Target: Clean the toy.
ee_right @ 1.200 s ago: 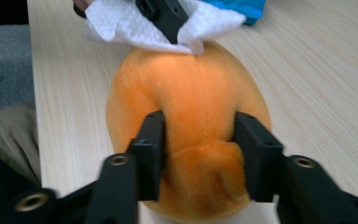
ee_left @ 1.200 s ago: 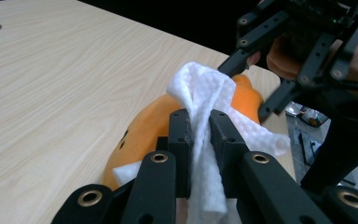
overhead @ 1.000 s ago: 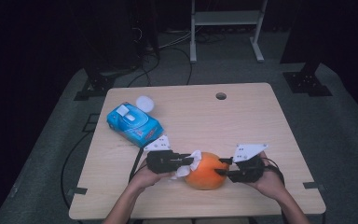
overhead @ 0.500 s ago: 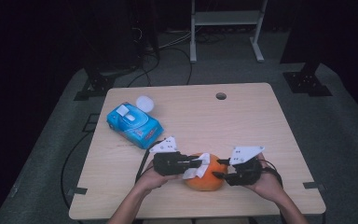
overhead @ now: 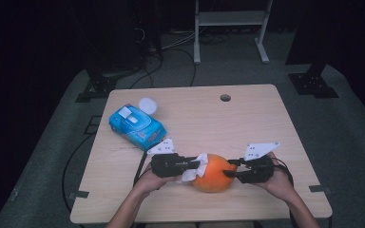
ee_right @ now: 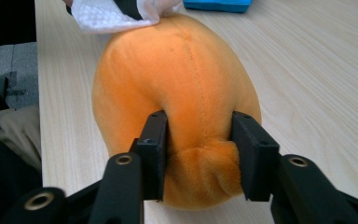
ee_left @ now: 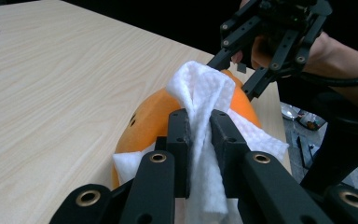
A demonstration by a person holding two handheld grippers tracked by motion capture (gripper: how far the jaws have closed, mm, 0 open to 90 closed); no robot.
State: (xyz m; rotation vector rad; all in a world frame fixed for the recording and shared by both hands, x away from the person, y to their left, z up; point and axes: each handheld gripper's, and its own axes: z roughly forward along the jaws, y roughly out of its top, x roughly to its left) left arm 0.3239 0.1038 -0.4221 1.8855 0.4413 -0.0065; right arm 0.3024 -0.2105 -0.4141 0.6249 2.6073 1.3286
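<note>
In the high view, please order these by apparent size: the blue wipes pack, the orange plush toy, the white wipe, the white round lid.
1. Blue wipes pack
2. Orange plush toy, slightly smaller
3. White wipe and white round lid: alike, unsure

— Which colours did the things have?
— The plush toy (overhead: 214, 173) was orange, the wipe (ee_left: 204, 93) white with a fine dotted texture.
— And the packet?
— The packet (overhead: 137, 125) was blue, the table (overhead: 247, 123) pale wood.
</note>
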